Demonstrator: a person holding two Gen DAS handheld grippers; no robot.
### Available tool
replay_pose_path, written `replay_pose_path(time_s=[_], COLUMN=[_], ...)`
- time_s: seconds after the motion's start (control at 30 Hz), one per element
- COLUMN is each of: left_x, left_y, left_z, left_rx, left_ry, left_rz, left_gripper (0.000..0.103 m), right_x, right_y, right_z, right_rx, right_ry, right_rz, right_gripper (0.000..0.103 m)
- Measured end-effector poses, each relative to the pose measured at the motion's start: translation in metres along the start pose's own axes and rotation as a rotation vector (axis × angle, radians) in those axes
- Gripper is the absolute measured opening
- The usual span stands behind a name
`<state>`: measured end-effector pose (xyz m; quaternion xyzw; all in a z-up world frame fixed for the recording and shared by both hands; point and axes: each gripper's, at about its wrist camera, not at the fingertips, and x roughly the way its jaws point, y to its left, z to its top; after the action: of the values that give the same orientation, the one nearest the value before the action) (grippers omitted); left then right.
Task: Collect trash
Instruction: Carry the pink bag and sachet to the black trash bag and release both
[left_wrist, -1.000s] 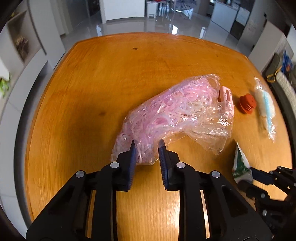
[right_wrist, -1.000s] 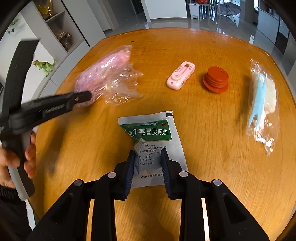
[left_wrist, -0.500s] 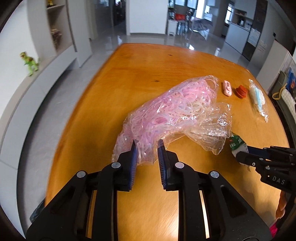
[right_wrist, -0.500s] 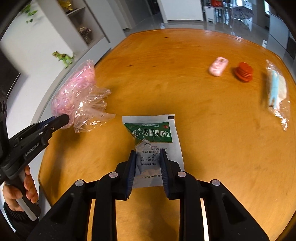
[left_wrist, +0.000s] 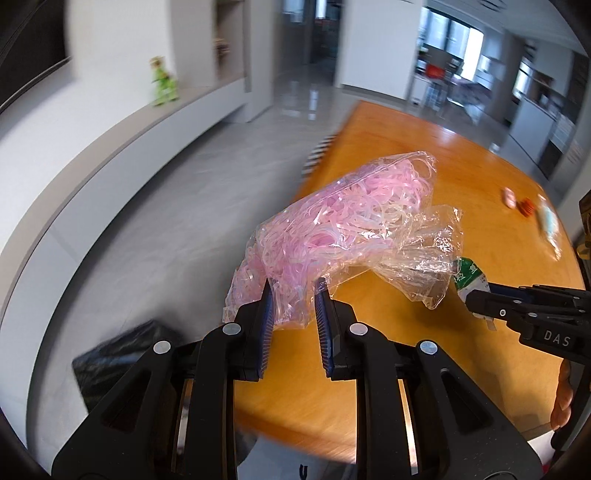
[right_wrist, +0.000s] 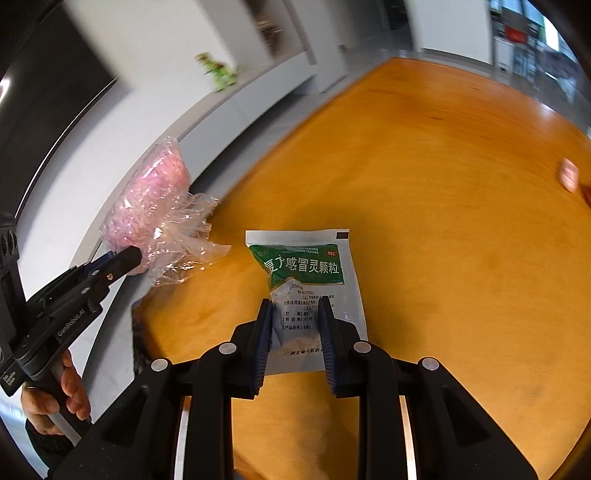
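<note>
A clear plastic bag (left_wrist: 343, 236) stuffed with pink, ribbon-like strands is gripped at its near end by the left gripper (left_wrist: 293, 308), whose jaws are nearly closed with only the bunched film between them. The bag is crumpled and glossy; its pink-filled part is plump, while an empty transparent flap is seen trailing to the right. It is held off the wooden table (left_wrist: 461, 177), near the table's left edge and partly over the grey floor. Its long axis runs from the fingertips away and up to the right in the left wrist view.

In the right wrist view the same bag (right_wrist: 155, 206) is seen beyond the table edge (right_wrist: 443, 155), rising from the tip of the left gripper (right_wrist: 127, 258).

A flat white sachet (right_wrist: 306, 291) with a green band and printed Chinese characters is pinched at its near end by the right gripper (right_wrist: 295, 334), the jaws drawn in close on it. The sachet is creased where it is clamped. Its long axis points straight away from the gripper, the green band at the far end, over the near part of the table. In the left wrist view the sachet (left_wrist: 467, 275) is seen edge-on at the tip of the right gripper (left_wrist: 480, 295).

A black bag (left_wrist: 122, 354) is visible on the floor below the table, blurred.
</note>
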<state>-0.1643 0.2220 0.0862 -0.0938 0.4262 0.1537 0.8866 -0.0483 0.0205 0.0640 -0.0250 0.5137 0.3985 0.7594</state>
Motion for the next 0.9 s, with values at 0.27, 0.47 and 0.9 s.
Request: replay_pose_path(time_s=[0.27,0.47,0.9], left_x=[-0.036,-0.065,-0.091], left_y=[0.077,0.139,0.241], left_z=[-0.047,-0.097,-0.172], left_rx=[-0.133,-0.247,-0.478], left_ry=[-0.01,0.001,0.055], left_rz=[0.126,0.228,0.369], left_gripper=[0.021,0.021,0.021], right_x=[0.033,0.054,0.125], right_y=[0.093,0.163,0.267], right_z=[-0.008,-0.031,-0.076], right_rx=[-0.167,-0.32,-0.486], right_ry=[0.064,0.13,0.327], right_rz=[0.101,0.169,0.235], right_gripper=[0.027,0.027,0.027])
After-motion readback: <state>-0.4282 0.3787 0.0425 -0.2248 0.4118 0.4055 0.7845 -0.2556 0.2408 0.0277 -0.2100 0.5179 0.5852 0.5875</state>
